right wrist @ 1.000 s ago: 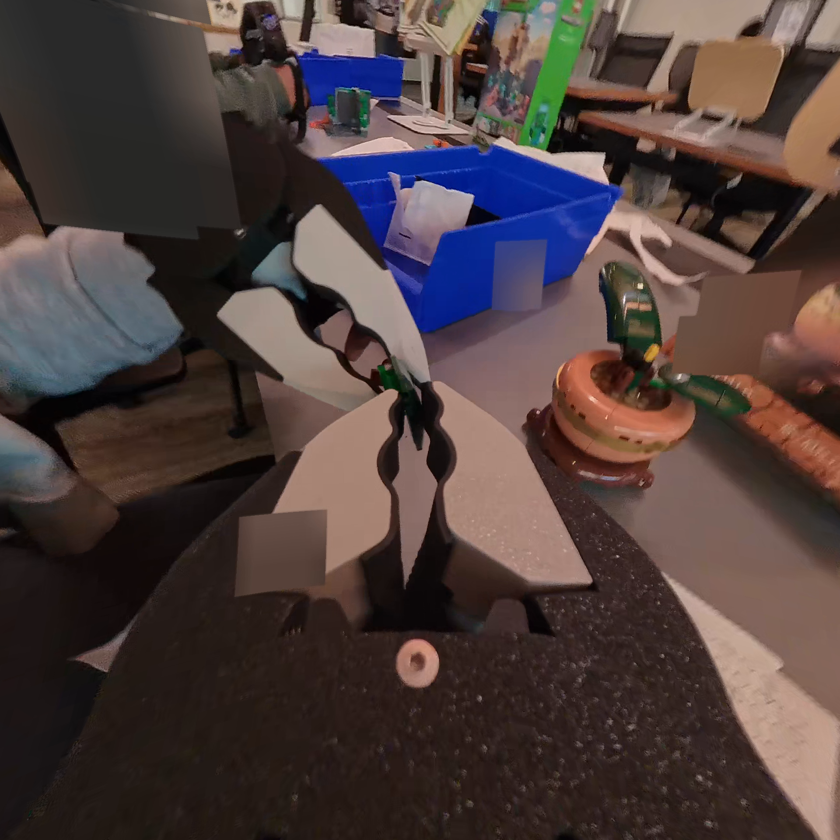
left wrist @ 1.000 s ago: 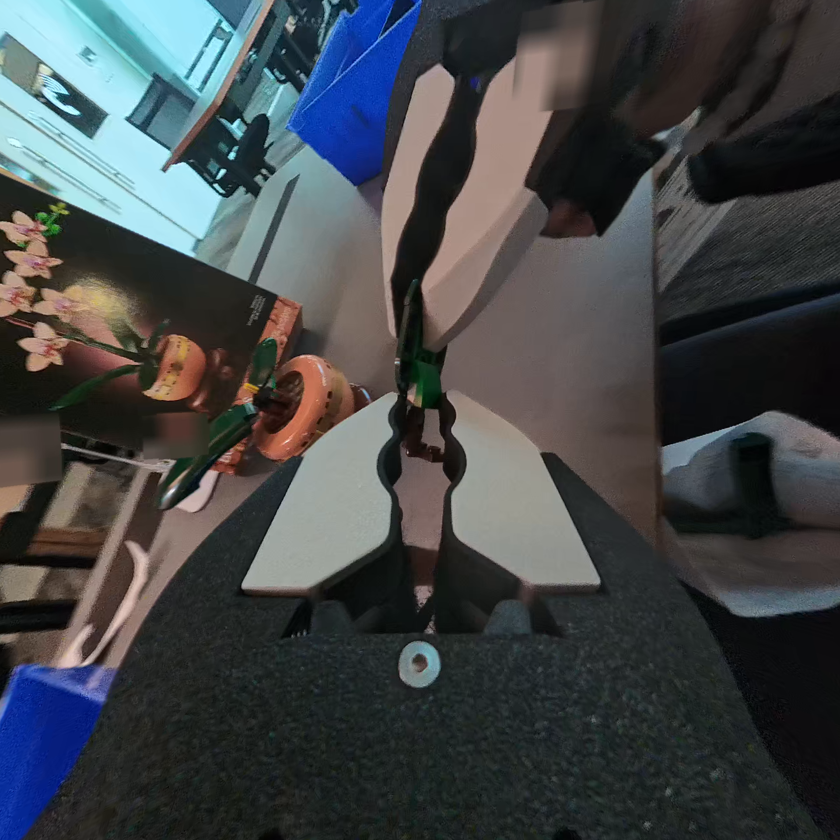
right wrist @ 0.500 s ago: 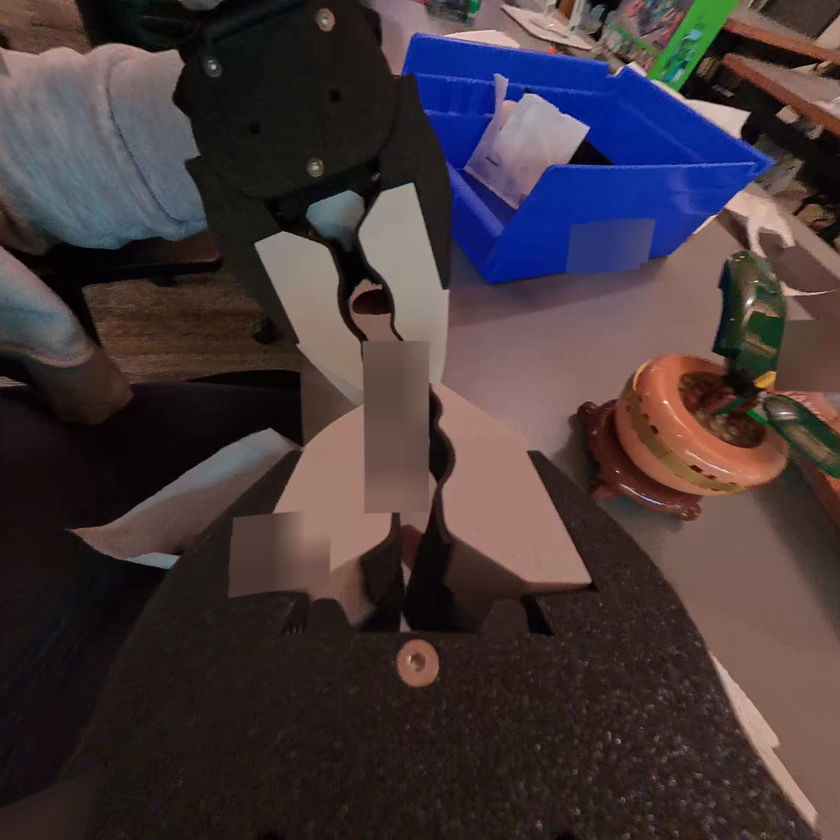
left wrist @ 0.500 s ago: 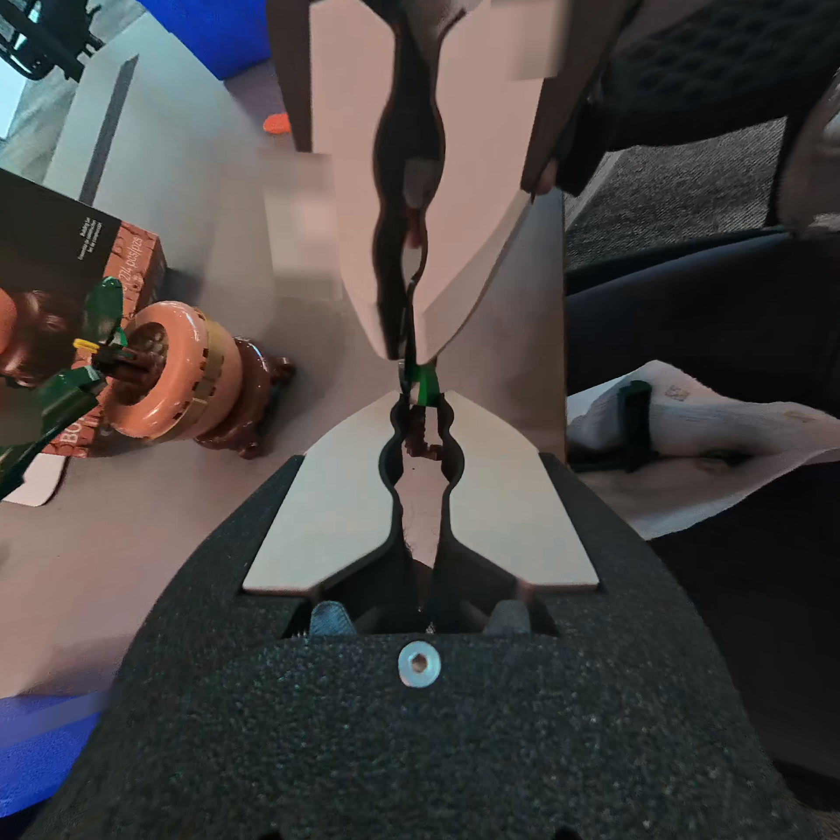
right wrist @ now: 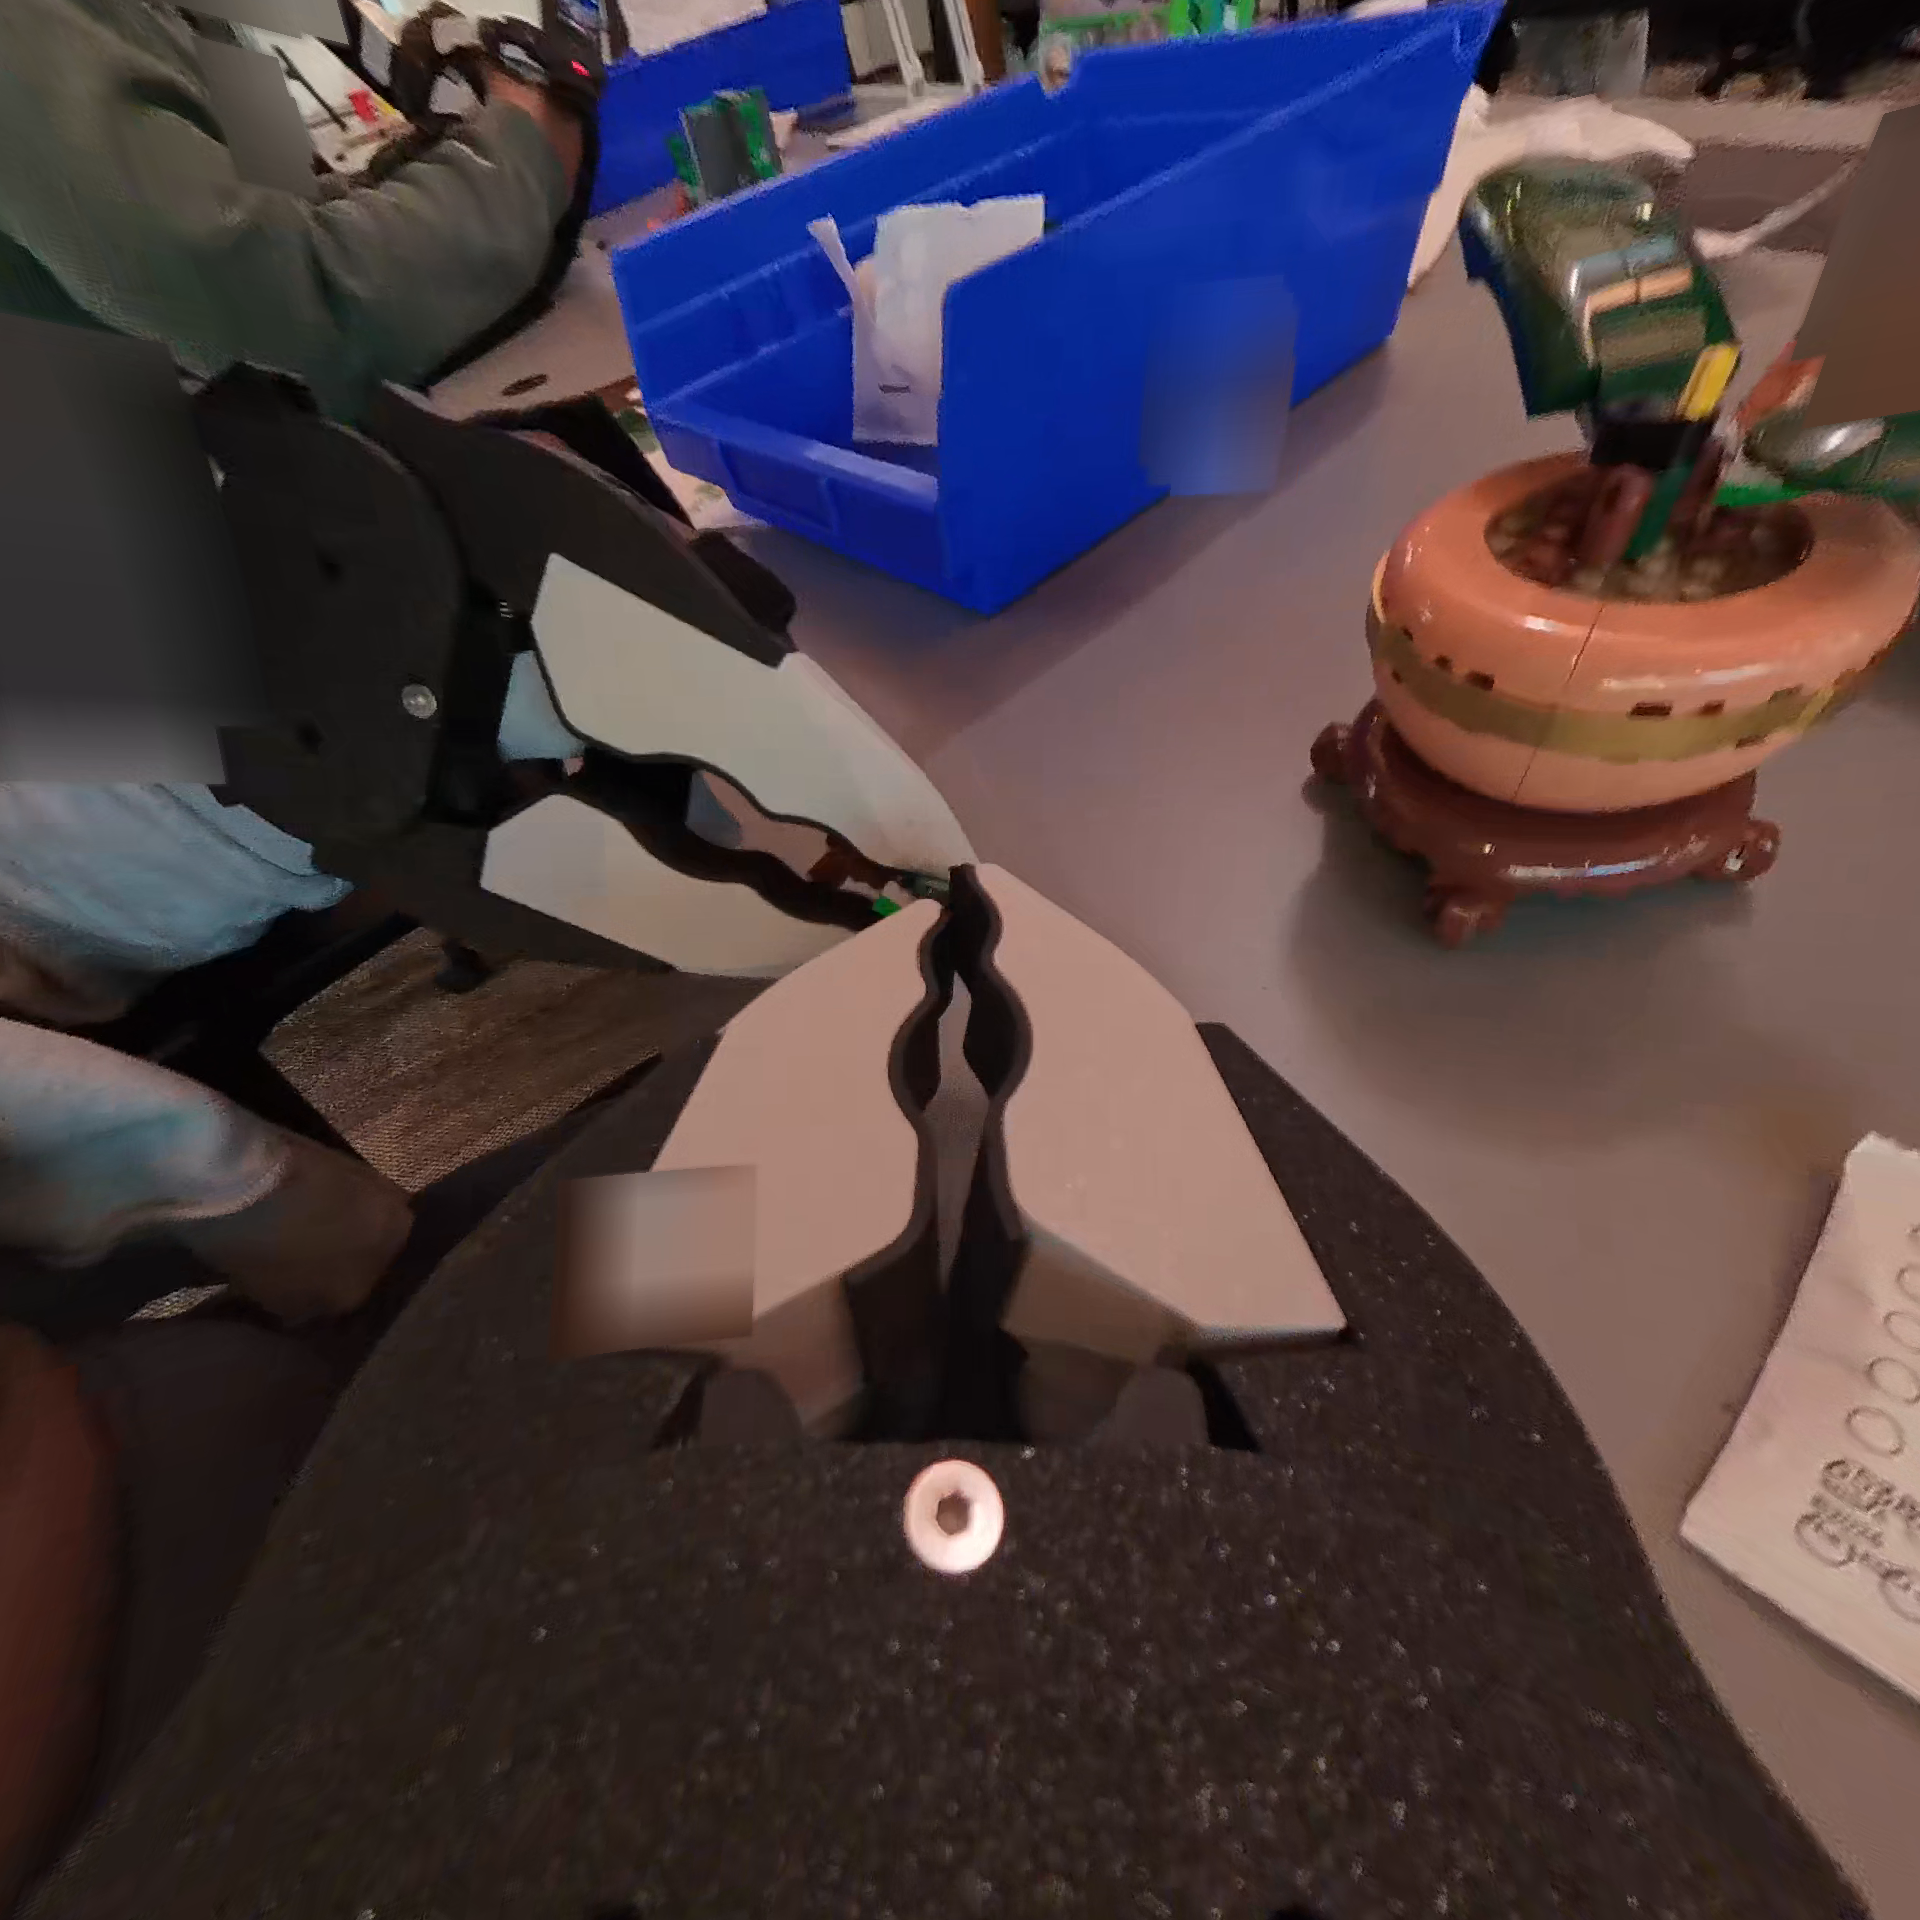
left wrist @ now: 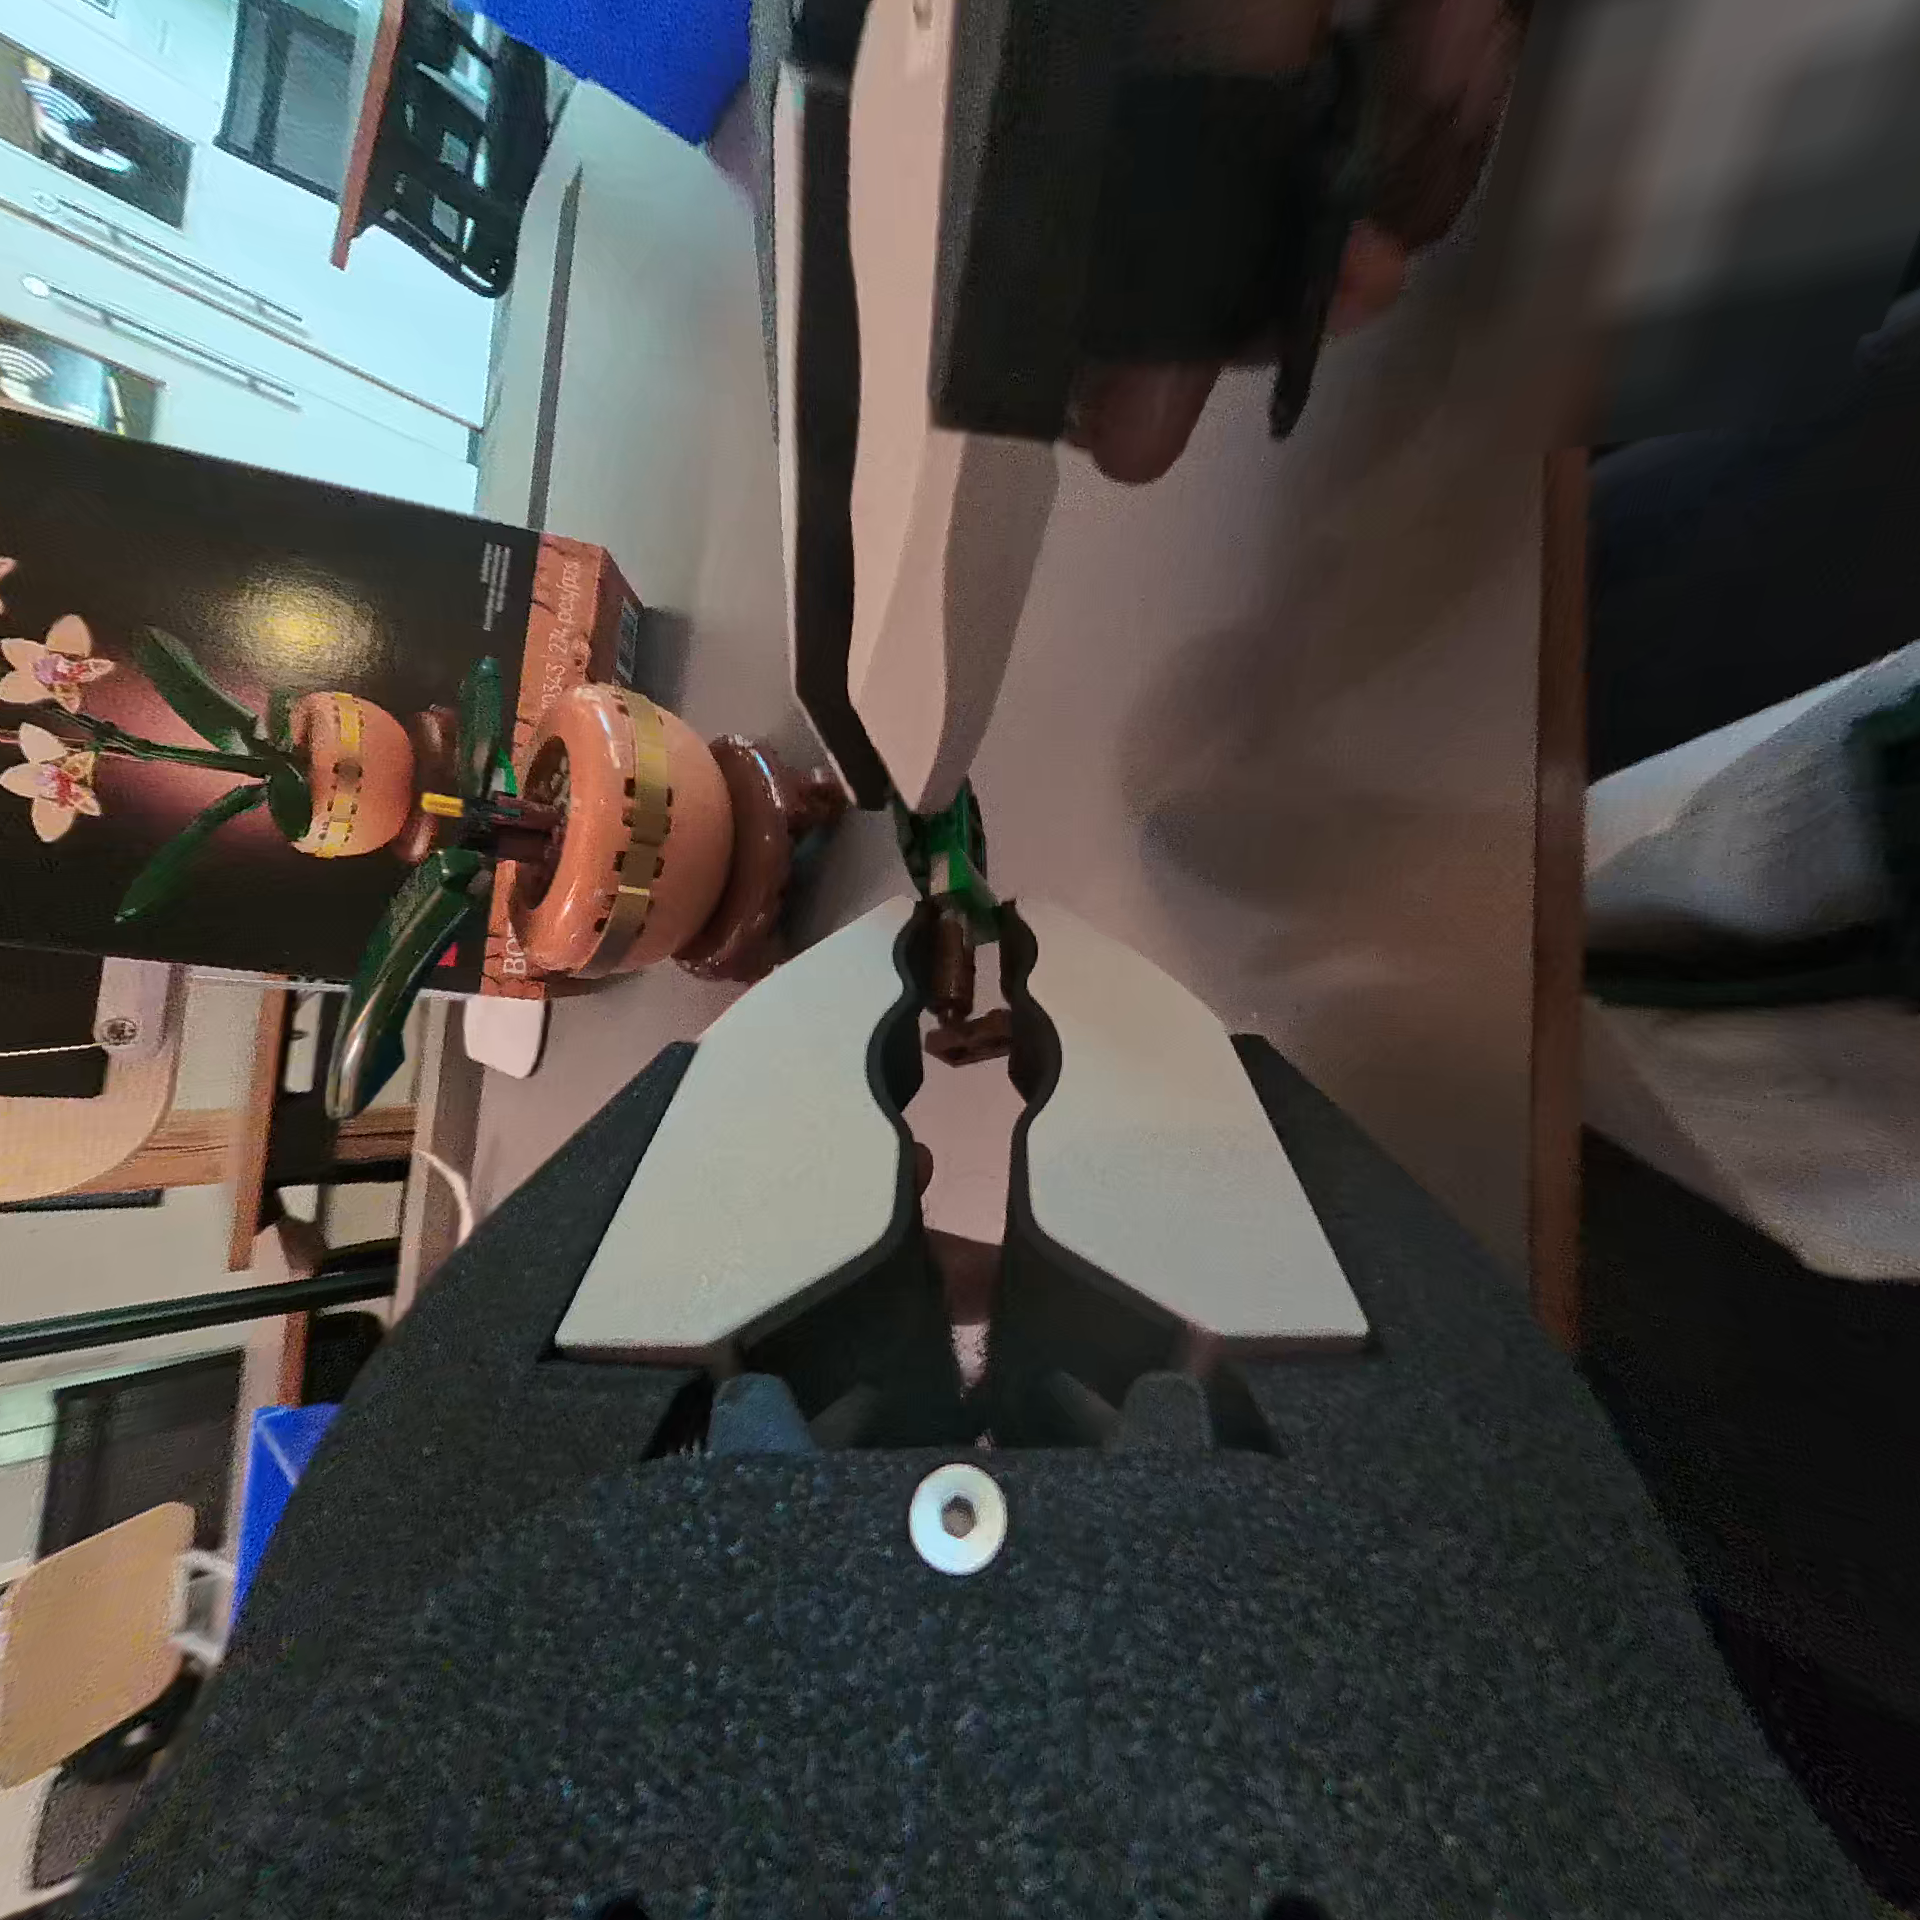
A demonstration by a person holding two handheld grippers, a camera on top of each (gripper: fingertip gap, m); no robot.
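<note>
My left gripper [left wrist: 956,920] is shut on a small brown and green brick stem piece [left wrist: 951,956], its brown end between the jaws. My right gripper [right wrist: 961,883] meets it tip to tip above the grey table [right wrist: 1195,831] and is shut on the piece's green end [left wrist: 951,842]. In the right wrist view only a sliver of green [right wrist: 914,891] shows between the two grippers. A peach brick flower pot [right wrist: 1590,665] on a brown base holds dark green leaves [right wrist: 1590,281]. It stands to the right of the grippers and also shows in the left wrist view [left wrist: 613,831].
A blue bin [right wrist: 1039,343] with a white bag stands behind the grippers. The dark product box [left wrist: 260,675] with orchid pictures stands behind the pot. A white printed sheet [right wrist: 1839,1403] lies at the right. A person's green sleeve [right wrist: 312,208] is at the far left. The table edge [left wrist: 1558,831] runs close by.
Both grippers stayed tip to tip on the small piece while turning. The right gripper now meets the left at a slant instead of head on. The pot looks nearer.
</note>
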